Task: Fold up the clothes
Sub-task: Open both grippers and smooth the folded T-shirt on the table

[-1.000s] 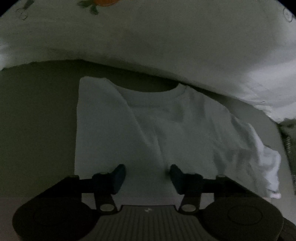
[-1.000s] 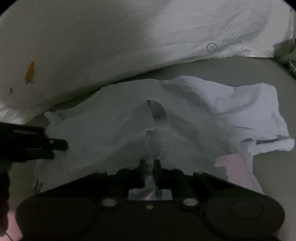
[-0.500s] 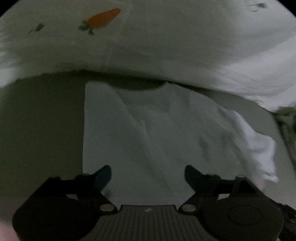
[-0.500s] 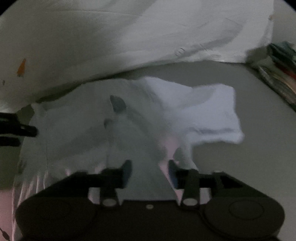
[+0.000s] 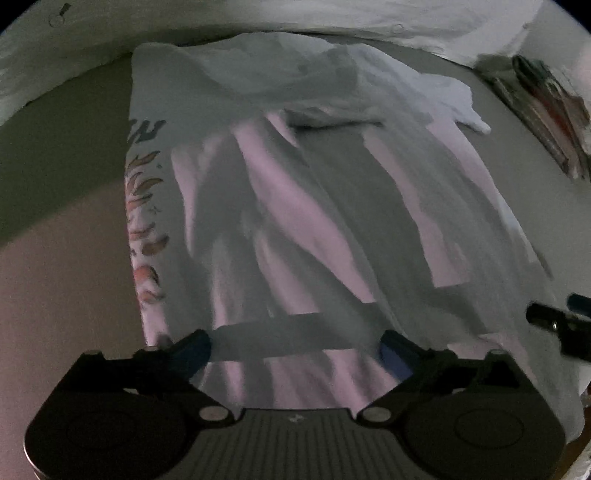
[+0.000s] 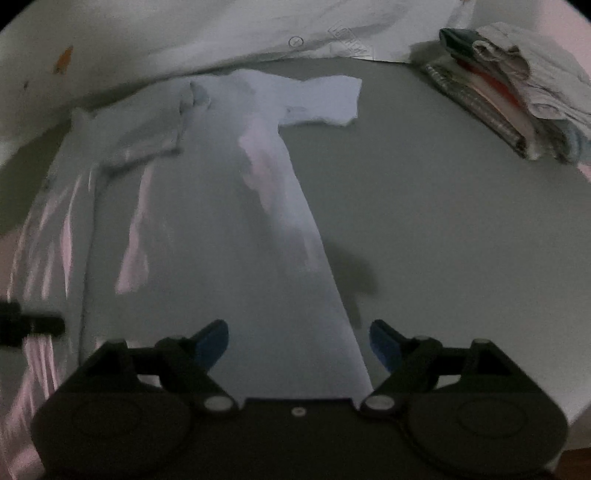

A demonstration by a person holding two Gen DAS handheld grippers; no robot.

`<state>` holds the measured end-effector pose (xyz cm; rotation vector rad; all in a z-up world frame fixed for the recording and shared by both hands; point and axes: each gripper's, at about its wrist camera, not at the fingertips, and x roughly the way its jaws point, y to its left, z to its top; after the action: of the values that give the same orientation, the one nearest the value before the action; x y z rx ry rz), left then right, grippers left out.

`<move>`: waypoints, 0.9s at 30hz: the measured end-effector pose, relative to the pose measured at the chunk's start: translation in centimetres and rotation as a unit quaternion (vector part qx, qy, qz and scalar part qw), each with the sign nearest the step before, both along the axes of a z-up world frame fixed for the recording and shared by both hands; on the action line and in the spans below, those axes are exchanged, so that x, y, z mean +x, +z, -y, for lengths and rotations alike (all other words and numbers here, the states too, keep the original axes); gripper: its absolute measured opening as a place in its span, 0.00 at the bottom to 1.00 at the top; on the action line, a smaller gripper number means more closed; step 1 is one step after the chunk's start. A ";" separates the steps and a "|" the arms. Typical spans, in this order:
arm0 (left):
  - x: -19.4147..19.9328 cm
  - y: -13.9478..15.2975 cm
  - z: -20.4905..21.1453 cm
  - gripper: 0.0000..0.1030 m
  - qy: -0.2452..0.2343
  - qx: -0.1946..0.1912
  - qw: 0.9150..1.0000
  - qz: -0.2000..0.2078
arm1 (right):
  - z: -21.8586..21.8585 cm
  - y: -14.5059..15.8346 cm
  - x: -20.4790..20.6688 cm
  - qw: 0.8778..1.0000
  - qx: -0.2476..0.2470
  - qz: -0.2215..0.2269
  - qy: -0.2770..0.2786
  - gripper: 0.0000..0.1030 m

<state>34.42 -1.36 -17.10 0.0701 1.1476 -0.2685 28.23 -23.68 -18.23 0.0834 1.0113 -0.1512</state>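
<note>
Both jaws have just been opening: the left hand-held gripper (image 5: 295,349) was half-spread a second ago and is now fully spread; the right hand-held gripper (image 6: 299,341) was pinching a fold of the white t-shirt (image 5: 332,221) and is now spread, nothing clamped, cloth just lying under the gap. Both views sit further back along the shirt than before: collar end was close ahead, now most of the body shows, stretched out lengthwise ahead of both grippers on the grey surface (image 6: 443,221), wrinkled, one sleeve (image 6: 325,96) flat out to the right of the far end. Printed graphic (image 5: 146,221) shows along the shirt's left edge. White bedding (image 6: 184,33) with a small orange print bunches beyond the shirt. Stack of folded clothes (image 6: 517,96) far ahead-right of the right gripper, well apart from the shirt. Frames are dim and blurred.
</note>
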 end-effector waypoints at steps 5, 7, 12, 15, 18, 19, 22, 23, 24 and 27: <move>-1.3 -0.8 1.4 1.00 -0.017 0.041 0.998 0.050 | -1.8 -1.5 -3.8 0.997 -0.052 -0.022 0.054 0.98; -1.1 -0.8 1.3 1.00 -0.010 0.039 0.998 0.053 | -1.6 -1.8 -4.4 0.997 -0.045 -0.021 0.053 0.99; -0.3 -0.4 1.8 1.00 -0.003 0.047 0.998 0.032 | 1.0 -2.0 -3.7 0.997 0.030 -0.052 0.051 1.00; 0.8 0.0 2.1 1.00 0.025 0.046 0.999 0.005 | 3.1 -1.4 -2.2 0.996 0.046 -0.040 0.065 1.00; 2.3 0.7 2.4 1.00 0.072 0.035 0.997 -0.009 | 6.5 -0.8 0.7 0.996 0.080 0.000 0.043 1.00; 2.9 1.2 2.6 1.00 0.091 0.030 0.995 -0.010 | 7.8 -0.7 2.1 0.995 0.093 0.011 0.035 1.00; 4.9 2.5 3.7 1.00 0.128 0.014 0.992 -0.002 | 11.5 -0.6 6.9 0.991 0.128 0.046 0.017 0.93; 5.7 2.9 4.2 1.00 0.134 0.010 0.991 0.002 | 12.4 -0.8 8.6 0.990 0.133 0.054 0.015 0.89; 6.7 3.3 4.9 1.00 0.133 0.011 0.991 0.007 | 12.9 -1.0 10.3 0.989 0.135 0.060 0.016 0.86; 9.9 4.2 7.4 1.00 0.118 0.019 0.992 0.033 | 13.7 -1.5 14.9 0.985 0.149 0.086 0.025 0.63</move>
<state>44.34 -8.74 -12.86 -0.0236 1.0829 -0.0332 43.10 -37.38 -19.68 0.3385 0.8568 0.0532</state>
